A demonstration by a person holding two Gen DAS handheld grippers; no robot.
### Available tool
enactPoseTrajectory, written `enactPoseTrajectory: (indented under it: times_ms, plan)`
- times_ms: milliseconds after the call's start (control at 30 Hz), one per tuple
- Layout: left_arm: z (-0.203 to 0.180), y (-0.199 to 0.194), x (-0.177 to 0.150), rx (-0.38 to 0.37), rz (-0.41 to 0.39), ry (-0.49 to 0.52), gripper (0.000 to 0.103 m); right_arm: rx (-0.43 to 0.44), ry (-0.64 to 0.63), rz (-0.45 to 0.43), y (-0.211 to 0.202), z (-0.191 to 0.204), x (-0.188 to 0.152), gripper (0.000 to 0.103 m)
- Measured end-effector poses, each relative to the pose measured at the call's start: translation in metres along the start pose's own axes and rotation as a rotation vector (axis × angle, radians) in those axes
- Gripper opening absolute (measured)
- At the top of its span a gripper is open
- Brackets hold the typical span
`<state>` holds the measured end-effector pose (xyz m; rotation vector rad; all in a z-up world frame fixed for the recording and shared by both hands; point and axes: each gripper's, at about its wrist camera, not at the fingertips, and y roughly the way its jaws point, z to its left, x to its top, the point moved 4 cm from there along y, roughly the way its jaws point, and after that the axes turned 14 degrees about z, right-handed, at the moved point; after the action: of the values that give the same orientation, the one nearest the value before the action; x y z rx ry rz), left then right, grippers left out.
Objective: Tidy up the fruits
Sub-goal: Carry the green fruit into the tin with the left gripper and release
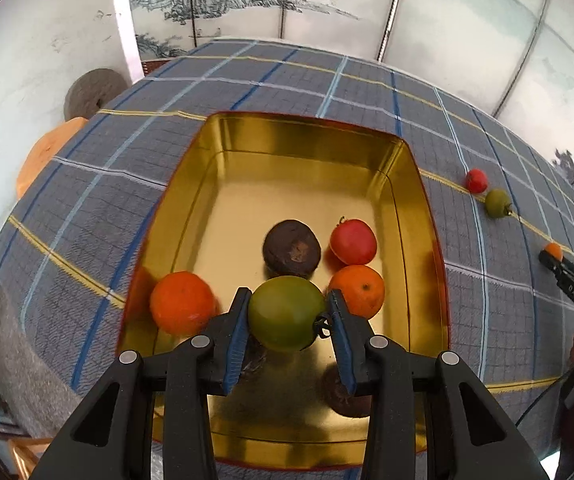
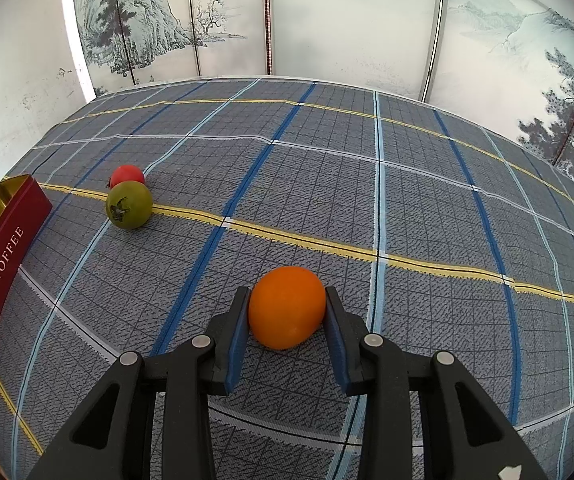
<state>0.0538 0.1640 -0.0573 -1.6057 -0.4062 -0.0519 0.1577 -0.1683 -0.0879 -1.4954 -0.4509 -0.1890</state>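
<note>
Two hand-held grippers, each clenched on one fruit

Left hand-held gripper (image 1: 287, 320): grasps a green fruit (image 1: 285, 313) over the near end of the gold tin (image 1: 431, 216). Tin contents: two oranges (image 1: 183, 303), one red fruit (image 1: 353, 241), dark brown fruits (image 1: 291, 249).
Right hand-held gripper (image 2: 286, 314): clamps a small orange fruit (image 2: 286, 307) resting on the plaid-covered counter (image 2: 407, 184).
Loose items: a red fruit (image 2: 127, 175) and a green fruit (image 2: 129, 204), touching, beside the tin's right wall, toward the counter's far edge.

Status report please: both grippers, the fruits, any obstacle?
Left gripper shut on green fruit over tin. Right gripper shut on orange fruit. No obstacle.
</note>
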Motion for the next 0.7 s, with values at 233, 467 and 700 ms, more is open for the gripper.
enactPoseTrajectory:
  times_ms: [233,467,700]
  plan:
    - [-0.003,0.015,0.003,0.006,0.03,0.007,0.039,0.0,0.0,0.0,0.0,0.0,0.0,0.034]
    - [-0.004,0.017,0.004,0.017,0.032,0.028,0.04,-0.001,0.0,0.0,0.0,0.0,0.0,0.034]
    - [-0.006,0.017,0.004,0.03,0.029,0.043,0.04,-0.001,0.001,0.0,-0.001,0.001,0.0,0.033]
